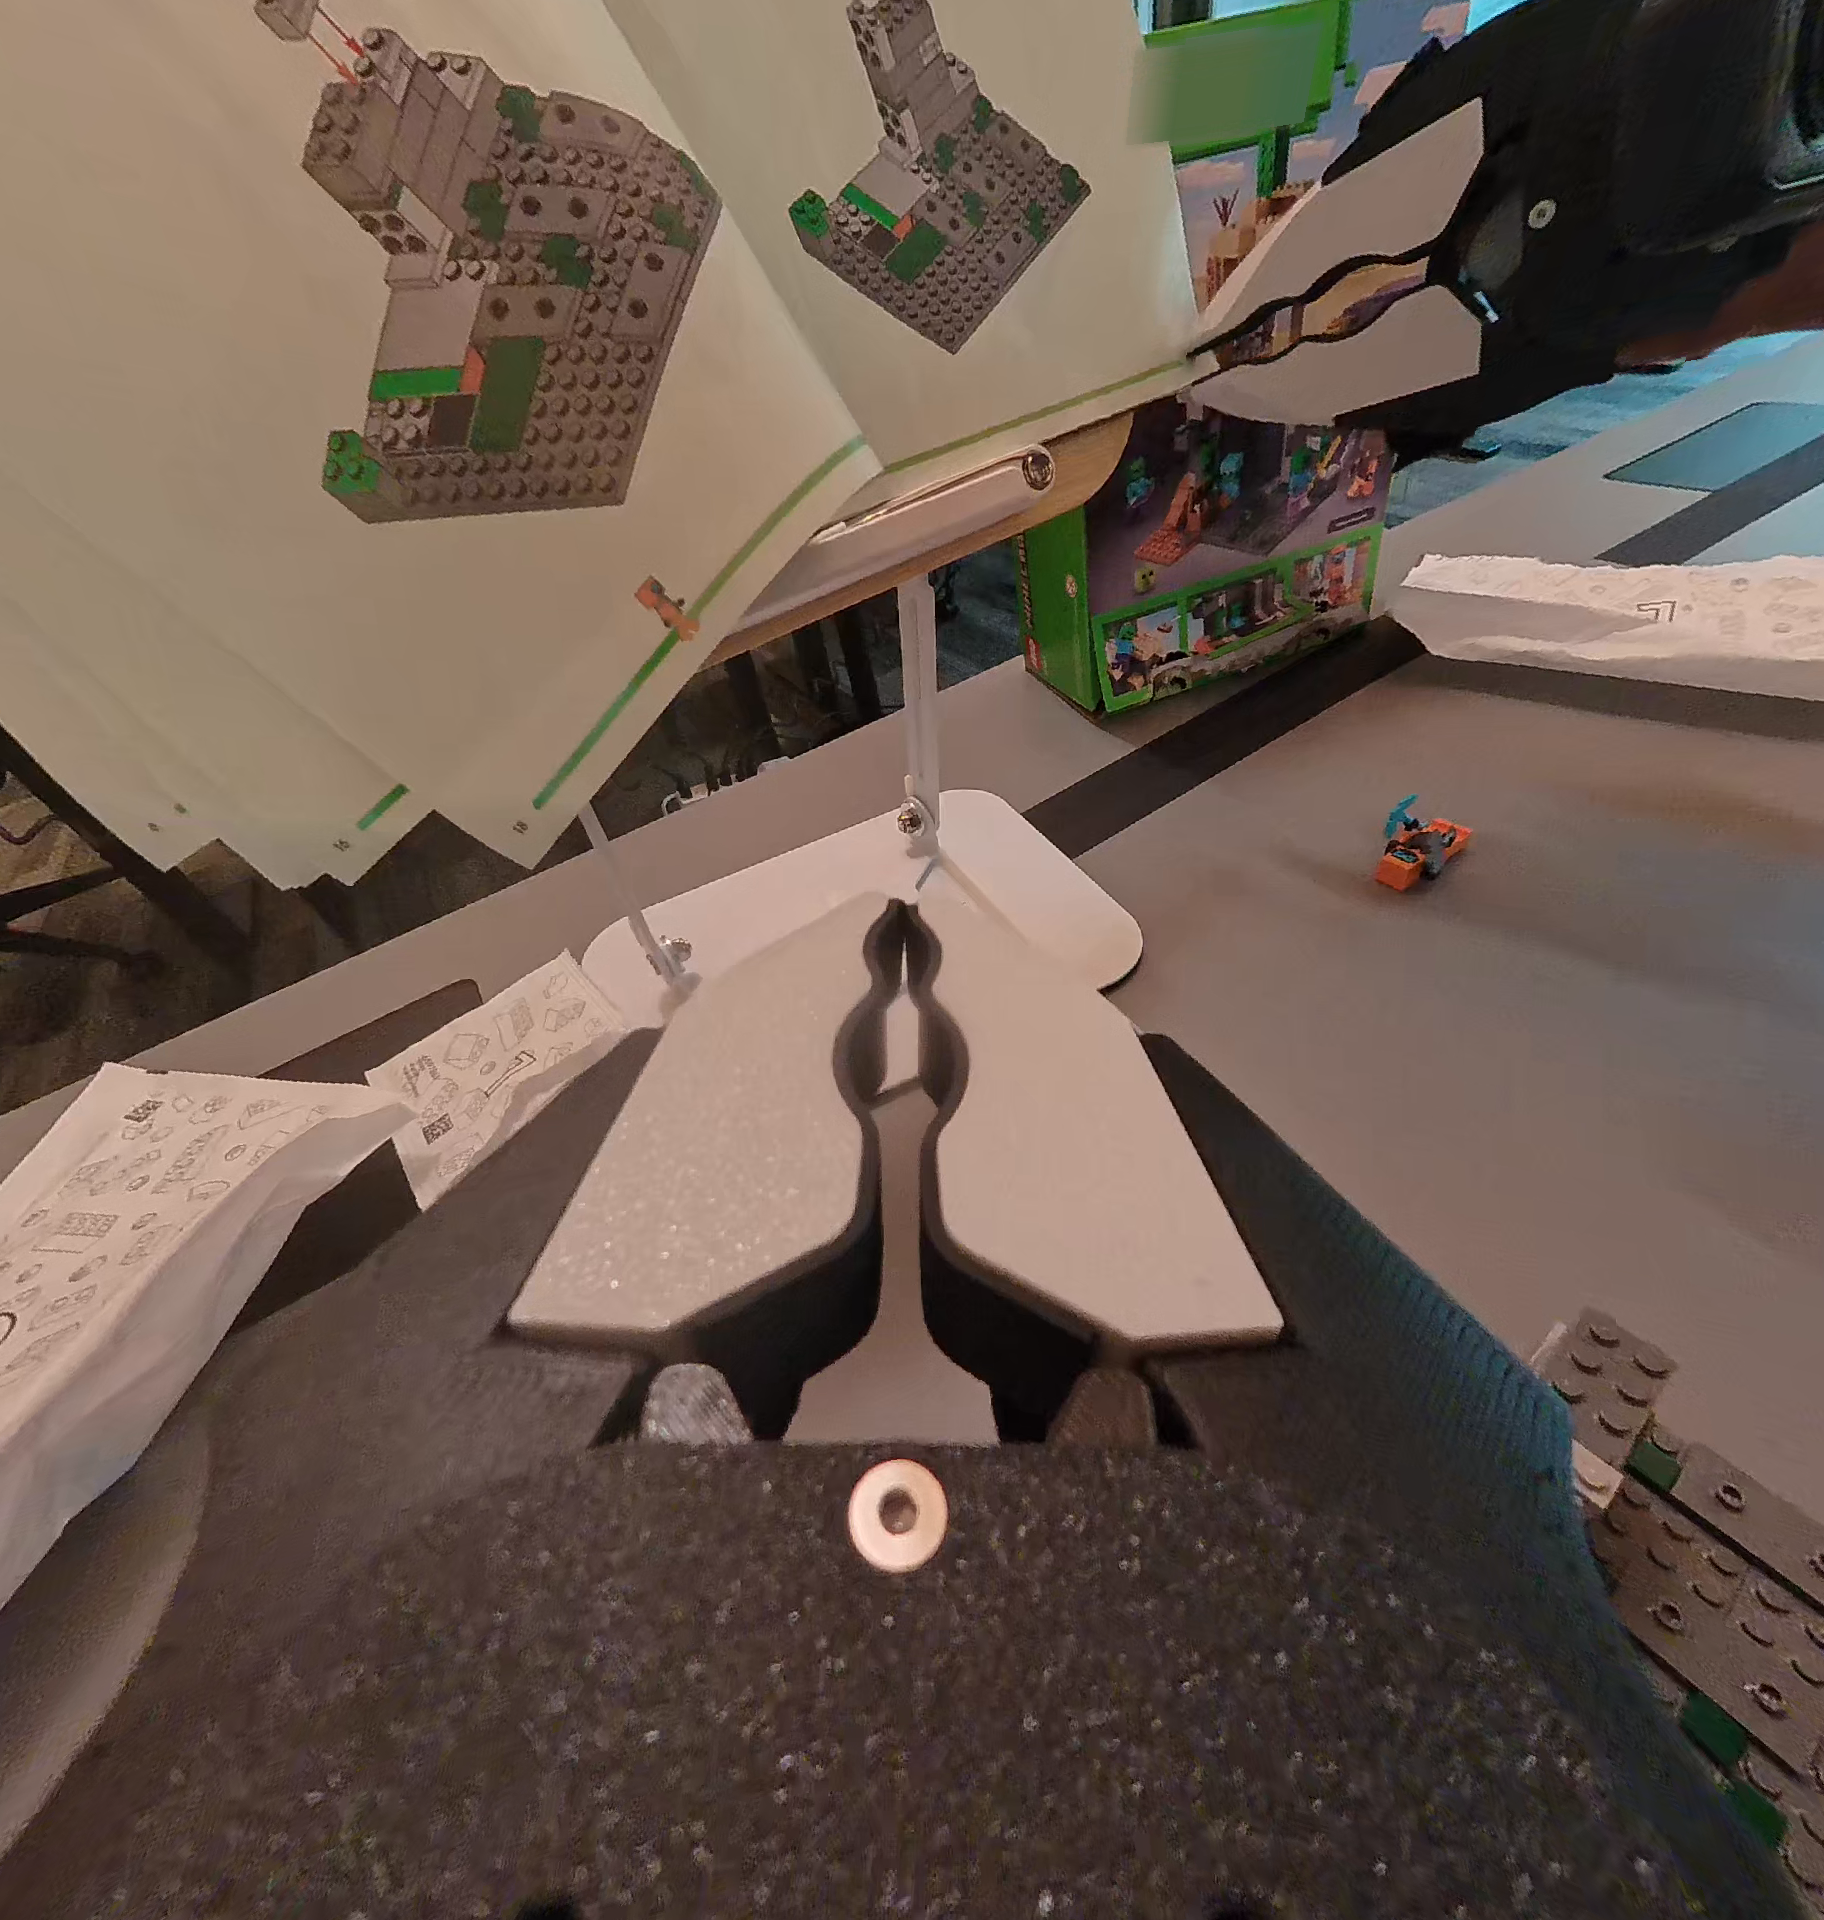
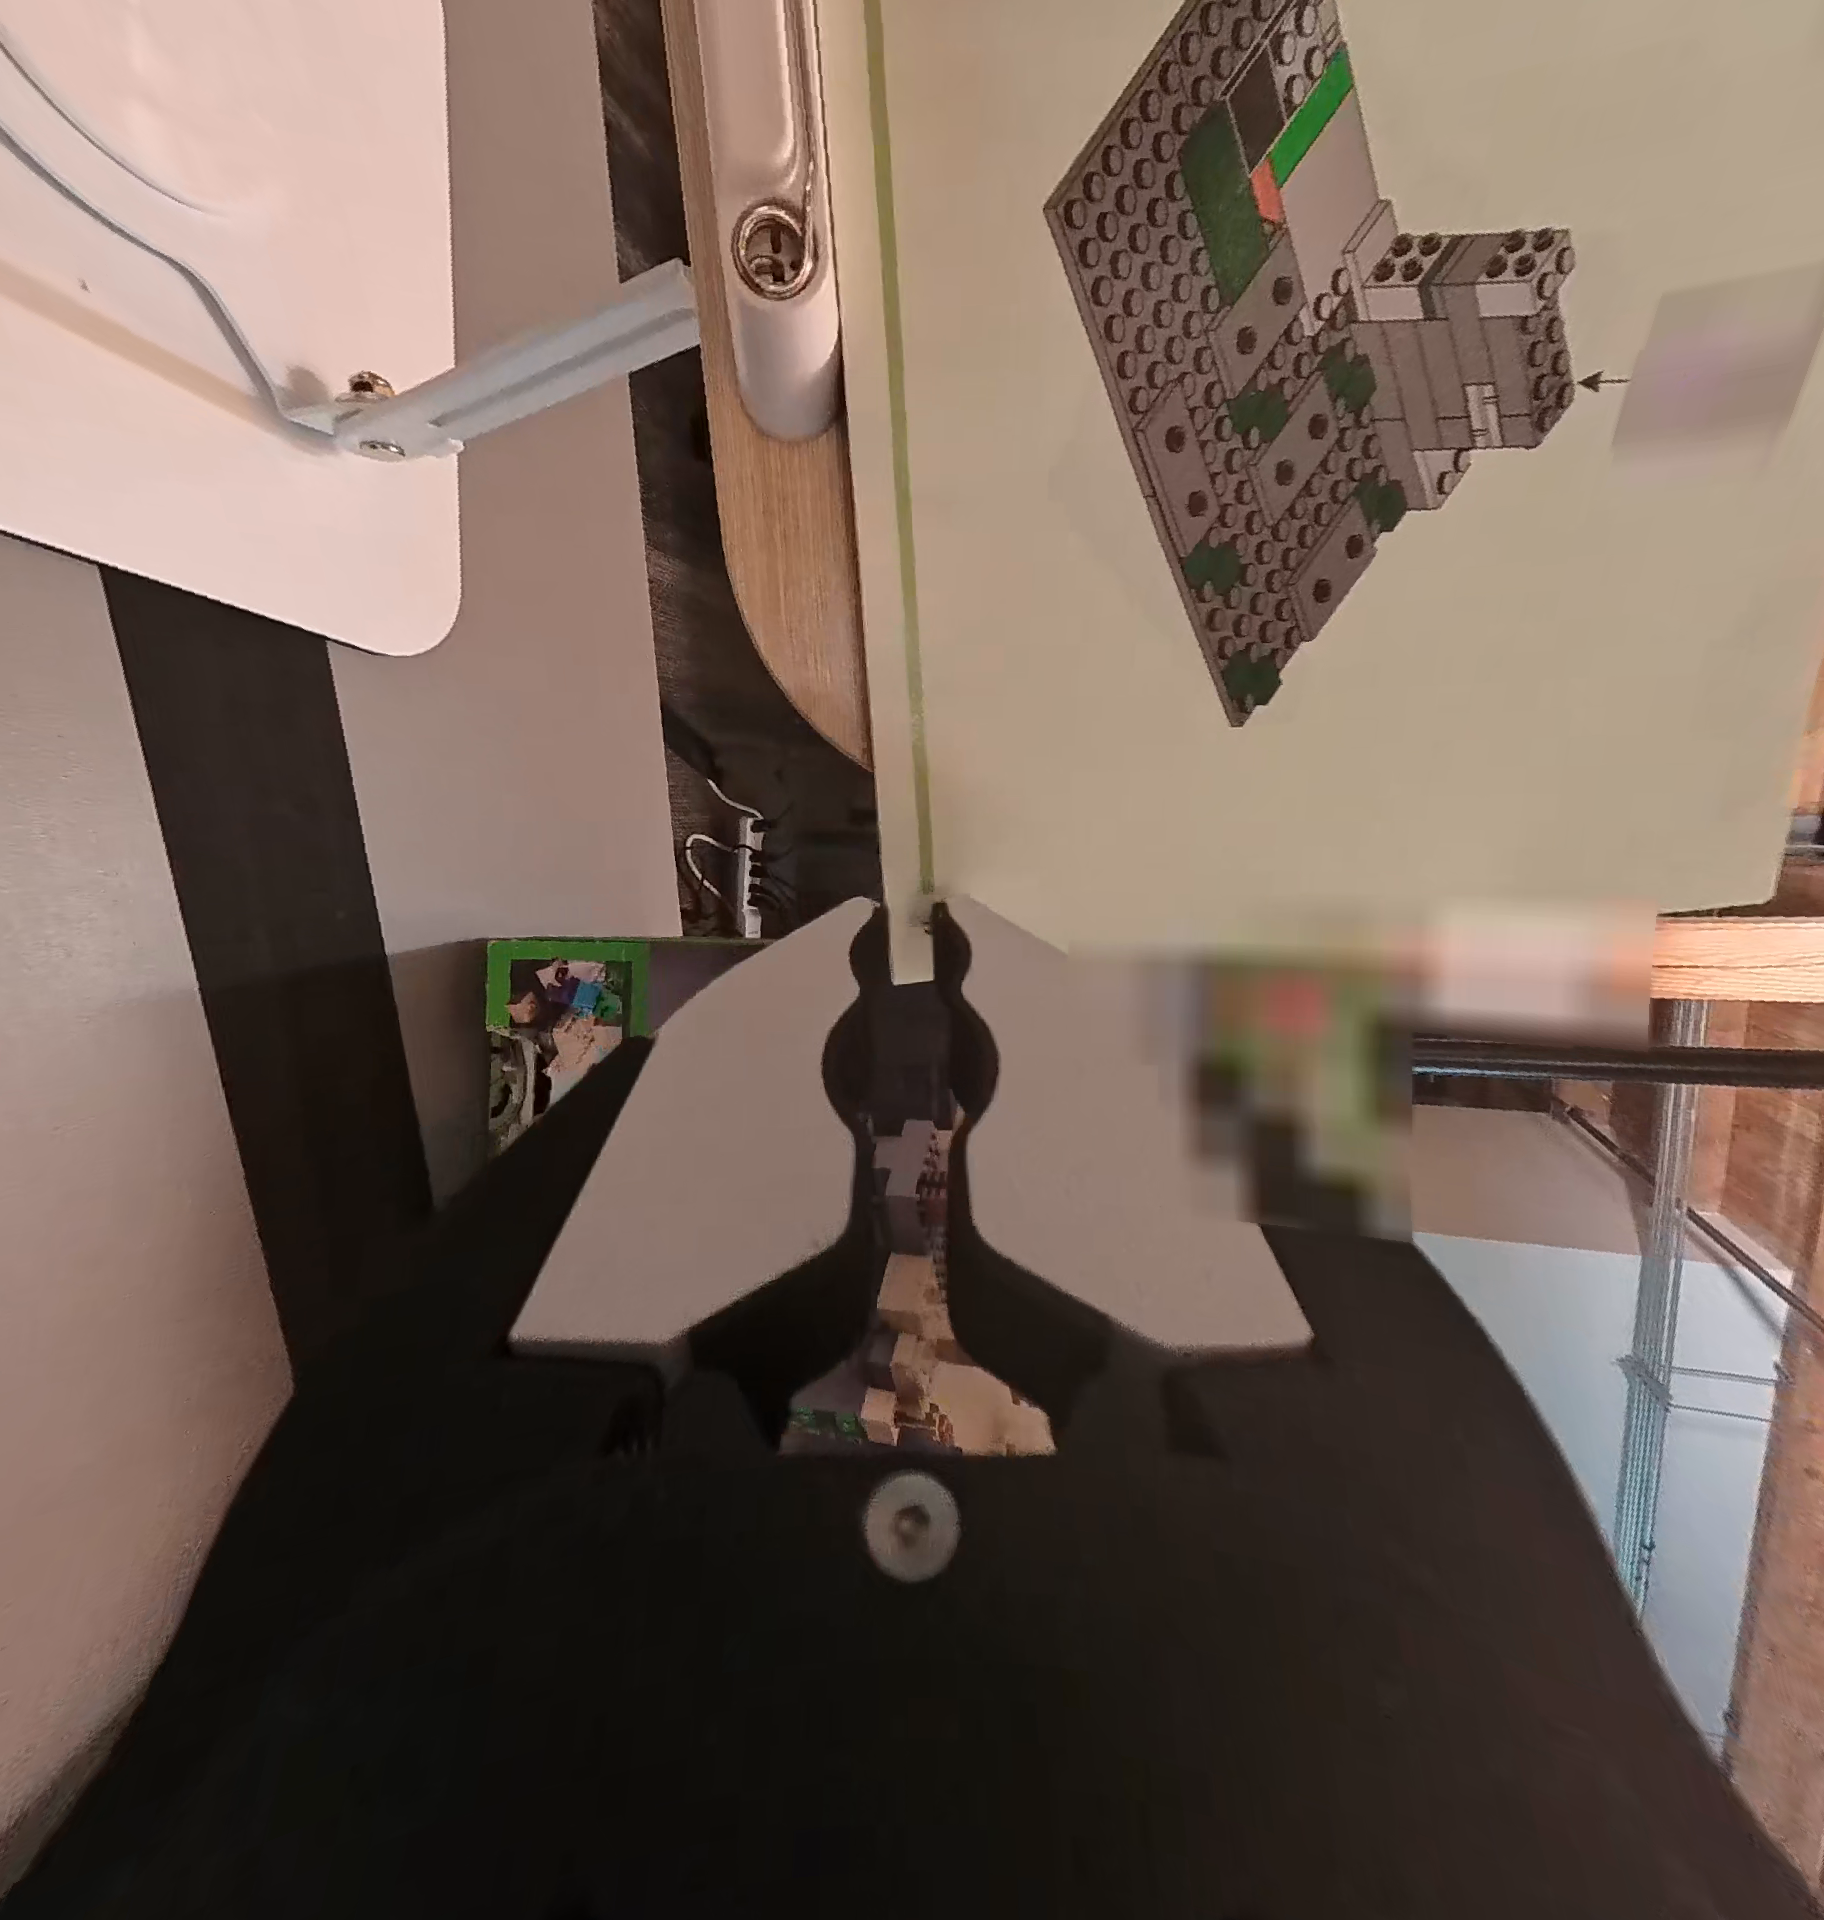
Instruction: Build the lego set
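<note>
The instruction booklet lies open on a stand, with build pictures on its pages. My right gripper shows at the upper right of the left wrist view, shut on the corner of the right-hand page. In the right wrist view, the right gripper pinches that page's edge between its tips. My left gripper is shut and empty, hovering over the stand's white base. A grey studded Lego build with green pieces lies at the lower right, partly hidden by the left gripper.
A green Lego box stands behind the stand; it also shows in the right wrist view. A small orange and teal figure lies on the grey table. Printed paper bags lie at the left and far right. My right fingertips sit around 30 cm from my left ones. The grey studded Lego build is about 25 cm from my left fingertips and 35 cm from my right.
</note>
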The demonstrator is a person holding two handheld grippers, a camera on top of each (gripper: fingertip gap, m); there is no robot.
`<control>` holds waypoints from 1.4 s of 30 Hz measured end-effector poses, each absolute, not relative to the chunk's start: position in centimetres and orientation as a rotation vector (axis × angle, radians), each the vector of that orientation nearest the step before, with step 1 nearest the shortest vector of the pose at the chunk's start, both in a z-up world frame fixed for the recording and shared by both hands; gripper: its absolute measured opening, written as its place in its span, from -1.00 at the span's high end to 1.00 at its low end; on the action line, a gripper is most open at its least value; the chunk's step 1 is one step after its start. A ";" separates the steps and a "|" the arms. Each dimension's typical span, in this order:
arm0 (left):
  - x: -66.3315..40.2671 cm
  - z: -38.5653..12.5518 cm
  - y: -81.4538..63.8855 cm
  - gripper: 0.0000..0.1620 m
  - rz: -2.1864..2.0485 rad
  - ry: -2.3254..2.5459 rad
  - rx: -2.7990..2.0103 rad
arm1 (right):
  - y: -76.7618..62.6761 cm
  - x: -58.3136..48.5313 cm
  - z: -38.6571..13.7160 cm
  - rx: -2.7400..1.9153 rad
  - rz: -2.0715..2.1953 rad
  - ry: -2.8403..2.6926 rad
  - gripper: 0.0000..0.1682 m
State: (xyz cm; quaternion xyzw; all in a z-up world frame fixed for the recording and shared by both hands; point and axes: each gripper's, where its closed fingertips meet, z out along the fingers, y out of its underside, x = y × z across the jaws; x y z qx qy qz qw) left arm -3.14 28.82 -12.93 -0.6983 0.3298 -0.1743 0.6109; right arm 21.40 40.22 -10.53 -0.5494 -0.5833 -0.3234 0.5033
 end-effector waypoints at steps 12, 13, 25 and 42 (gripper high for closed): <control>-2.6 -13.2 28.6 1.00 -0.414 0.788 -1.612 | 39.9 21.3 -10.7 -1.609 -0.480 -1.469 1.00; -2.5 -13.2 28.5 1.00 -0.417 0.790 -1.613 | 39.9 21.3 -10.8 -1.648 -0.443 -1.474 1.00; -2.1 -13.6 28.3 1.00 -0.424 0.821 -1.617 | 39.9 21.4 -10.8 -1.924 -0.206 -1.513 1.00; 3.2 -9.4 28.9 0.76 -0.299 0.927 -1.447 | 34.9 18.2 -6.7 -1.820 -0.134 -1.584 1.00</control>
